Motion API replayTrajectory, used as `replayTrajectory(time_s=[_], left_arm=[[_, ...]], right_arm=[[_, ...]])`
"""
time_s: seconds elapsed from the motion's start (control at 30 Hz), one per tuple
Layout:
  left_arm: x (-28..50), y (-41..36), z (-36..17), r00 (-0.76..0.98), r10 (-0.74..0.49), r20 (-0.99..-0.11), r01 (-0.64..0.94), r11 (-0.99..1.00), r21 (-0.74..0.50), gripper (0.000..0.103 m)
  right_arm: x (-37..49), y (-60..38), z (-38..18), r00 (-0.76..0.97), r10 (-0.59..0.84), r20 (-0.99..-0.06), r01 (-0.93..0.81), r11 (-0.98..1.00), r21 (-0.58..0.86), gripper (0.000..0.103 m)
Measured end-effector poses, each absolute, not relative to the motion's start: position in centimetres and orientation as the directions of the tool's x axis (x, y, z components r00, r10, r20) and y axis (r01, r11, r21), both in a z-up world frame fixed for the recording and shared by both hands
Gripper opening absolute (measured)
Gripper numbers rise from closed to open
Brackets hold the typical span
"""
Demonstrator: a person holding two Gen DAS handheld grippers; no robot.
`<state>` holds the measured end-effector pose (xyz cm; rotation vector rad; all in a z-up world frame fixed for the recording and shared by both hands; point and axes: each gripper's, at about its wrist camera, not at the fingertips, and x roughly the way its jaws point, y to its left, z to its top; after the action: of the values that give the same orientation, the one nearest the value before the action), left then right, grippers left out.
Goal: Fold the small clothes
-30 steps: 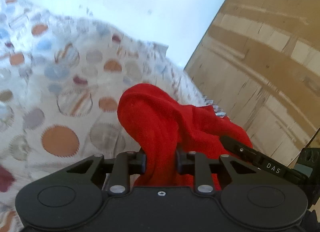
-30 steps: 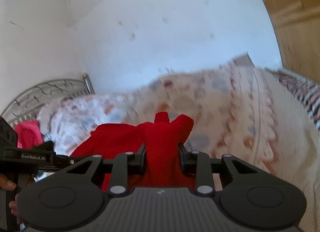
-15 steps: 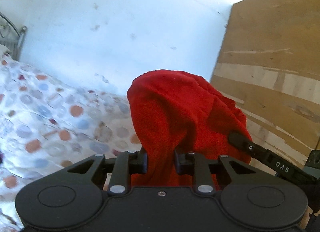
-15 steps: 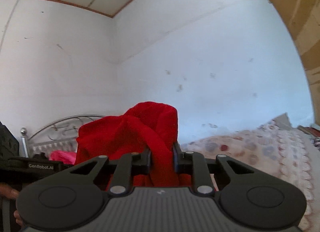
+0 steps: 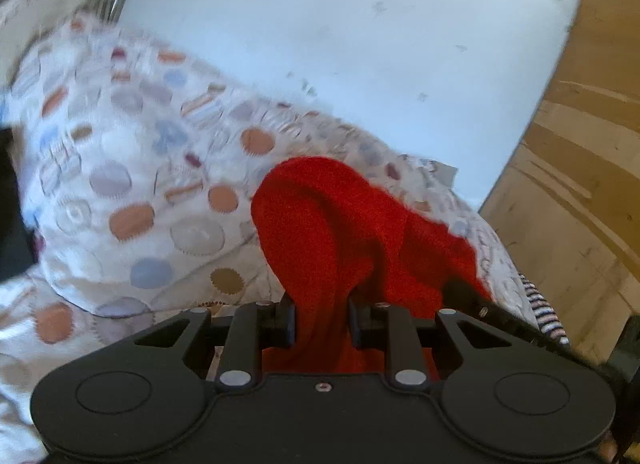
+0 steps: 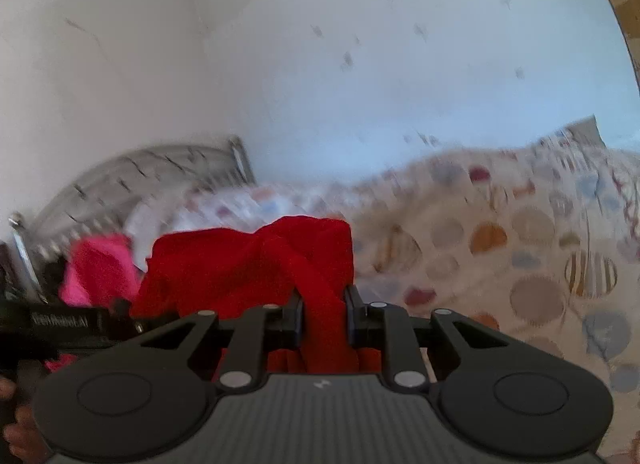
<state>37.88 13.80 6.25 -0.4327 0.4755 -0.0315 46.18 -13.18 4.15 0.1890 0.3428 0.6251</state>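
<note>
Red garment held aloft over bed, both hand-held grippers clamped on it — pre-lay-down stage, by my reading.

Left hand-held gripper (image 5: 322, 322) had its jaws closed tight on a bunched fold of the red garment (image 5: 332, 232); right hand-held gripper (image 6: 322, 318) likewise pinched a fold of the same cloth (image 6: 256, 264). Two-point hold prob. meant to spread the item between grips before laying it flat on the bed (image 5: 132, 168). Garment hung clear of the patterned cover, slack and humped above each grip, the rest drooping below. Long axis appeared to run gripper to gripper, approx. level — but the cloth was crumpled, so which end was which couldn't be told. Pink item (image 6: 98, 268) lay near the metal headboard (image 6: 132, 168), well apart from the work. Wooden panel (image 5: 580, 168) stood to the right.
</note>
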Motion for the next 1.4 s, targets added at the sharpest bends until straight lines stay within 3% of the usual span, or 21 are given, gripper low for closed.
replayTrajectory(time_s=[0.27, 0.4, 0.63, 0.87, 0.93, 1.07, 1.13, 1.23, 1.4], left_arm=[[45.1, 15.5, 1.0, 0.847, -0.108, -0.52, -0.137, 0.902, -0.41, 0.026], [45.8, 16.6, -0.8, 0.84, -0.119, -0.53, -0.162, 0.876, -0.454, 0.029], [45.6, 15.8, -1.0, 0.845, -0.073, -0.53, -0.169, 0.904, -0.393, 0.033], [44.6, 15.1, 0.3, 0.86, -0.02, -0.51, -0.192, 0.913, -0.361, 0.042], [44.2, 15.1, 0.7, 0.863, -0.006, -0.505, -0.202, 0.912, -0.357, 0.062], [43.2, 14.9, 1.5, 0.875, 0.011, -0.484, -0.208, 0.912, -0.354, 0.076], [42.5, 14.8, 2.1, 0.877, 0.027, -0.479, -0.225, 0.905, -0.361, 0.085], [40.9, 14.5, 3.3, 0.887, 0.03, -0.461, -0.223, 0.902, -0.37, 0.087], [36.8, 13.2, 5.9, 0.913, 0.033, -0.407, -0.193, 0.914, -0.358, 0.097]], right_arm=[[51.9, -11.2, -1.2, 0.754, 0.55, -0.358, -0.476, 0.834, 0.279, 0.022], [52.6, -11.2, -2.9, 0.759, 0.547, -0.354, -0.467, 0.836, 0.29, 0.024], [52.1, -11.7, -2.9, 0.759, 0.558, -0.336, -0.463, 0.825, 0.324, 0.029], [50.0, -12.5, -1.3, 0.765, 0.555, -0.327, -0.473, 0.828, 0.3, 0.053], [49.2, -12.8, -0.7, 0.768, 0.553, -0.324, -0.478, 0.831, 0.285, 0.065], [47.3, -13.4, 0.8, 0.794, 0.531, -0.295, -0.472, 0.845, 0.25, 0.09], [46.2, -13.7, 1.7, 0.807, 0.52, -0.279, -0.465, 0.852, 0.24, 0.095], [44.1, -14.3, 3.1, 0.822, 0.515, -0.243, -0.468, 0.854, 0.225, 0.103], [39.6, -15.1, 5.7, 0.848, 0.502, -0.169, -0.473, 0.861, 0.186, 0.103]])
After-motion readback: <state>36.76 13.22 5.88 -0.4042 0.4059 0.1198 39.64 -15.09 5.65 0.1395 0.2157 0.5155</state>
